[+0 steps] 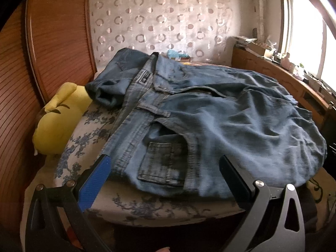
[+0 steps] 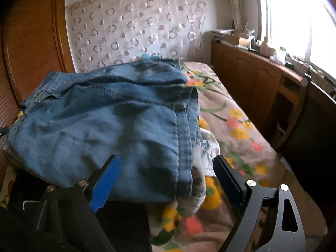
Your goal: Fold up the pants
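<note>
Two fisheye wrist views look low and close across a bed toward a patterned curtain [image 1: 159,21]. The left view sits nearer the wooden wardrobe [image 1: 52,42], the right nearer the window [image 2: 294,16]. Both share the jeans [image 1: 210,115], curtain and window.

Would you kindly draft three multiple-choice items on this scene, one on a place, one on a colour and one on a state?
1. Where do the jeans lie?
A. on a floral cloth on the bed
B. on the wooden cabinet
C. on the floor

2. What colour is the plush toy beside the jeans?
A. red
B. yellow
C. white

3. How do the left gripper and right gripper stand?
A. both shut on denim
B. left shut, right open
C. both open, holding nothing

Answers: 1 A, blue-flowered cloth shows beneath the denim; 2 B, the toy by the headboard is bright yellow; 3 C, in each wrist view the jaws stand wide apart with nothing between the pads.
</note>
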